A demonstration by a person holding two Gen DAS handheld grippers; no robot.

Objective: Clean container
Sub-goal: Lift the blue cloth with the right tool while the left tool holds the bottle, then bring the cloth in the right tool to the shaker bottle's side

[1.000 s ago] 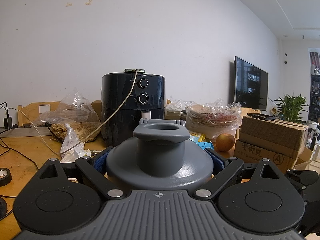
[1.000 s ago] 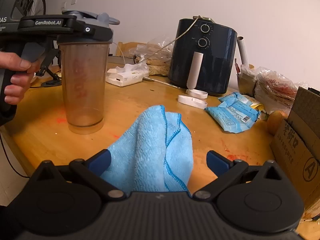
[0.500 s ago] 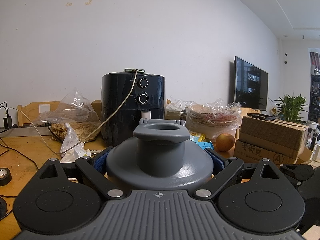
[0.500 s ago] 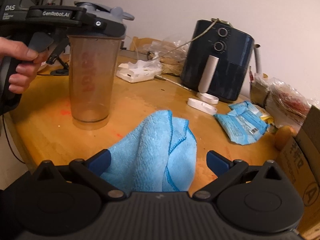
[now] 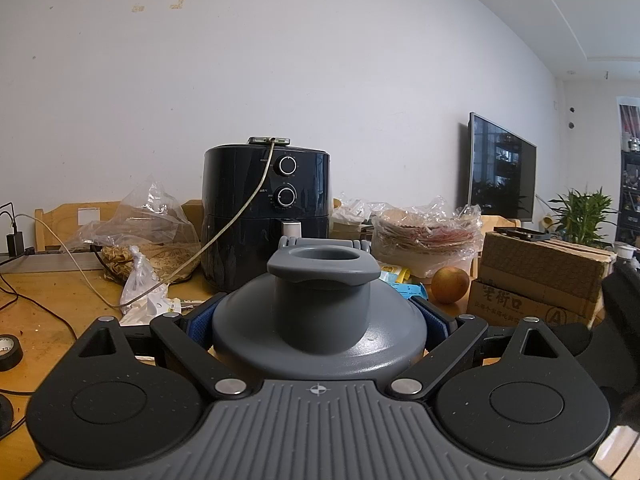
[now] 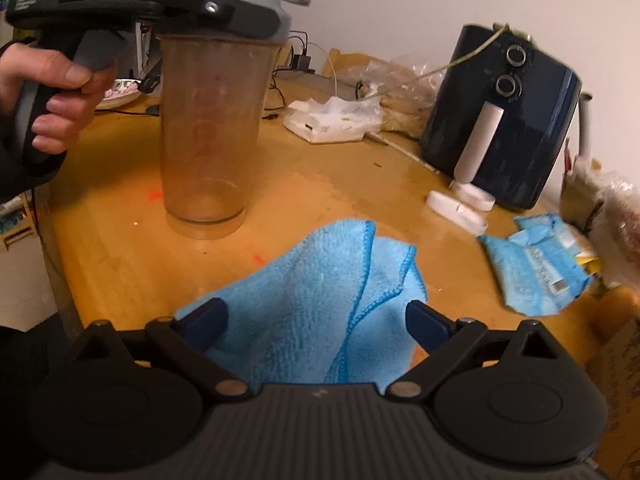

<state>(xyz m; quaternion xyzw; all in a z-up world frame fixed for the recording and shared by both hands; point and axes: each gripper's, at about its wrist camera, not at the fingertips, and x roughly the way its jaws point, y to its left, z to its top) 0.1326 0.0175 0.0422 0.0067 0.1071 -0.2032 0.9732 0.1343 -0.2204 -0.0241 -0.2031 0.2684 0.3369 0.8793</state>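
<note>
A clear shaker bottle (image 6: 208, 128) with a cloudy, stained wall stands on the wooden table (image 6: 120, 264). My left gripper (image 5: 318, 318) is shut on its grey lid (image 5: 320, 320); the spout faces the camera. In the right wrist view a hand (image 6: 52, 92) holds that gripper (image 6: 160, 0) at the bottle's top. A crumpled blue cloth (image 6: 320, 300) sits between the wide-apart fingers of my right gripper (image 6: 316, 314), which is open, to the right of the bottle's base and nearer the camera. The cloth's near part is hidden under the gripper body.
A dark air fryer (image 6: 500, 120) stands at the back with a cable over it. Blue packets (image 6: 536, 268), a white power strip (image 6: 332, 120), plastic bags (image 5: 140, 220), a fruit (image 5: 450, 284) and a cardboard box (image 5: 540, 276) crowd the table. The table's edge (image 6: 60, 248) runs left of the bottle.
The right gripper has come closer to the bottle, which now looks larger, and the air fryer has slid right in its view. A dark shape has entered the left view's right edge.
</note>
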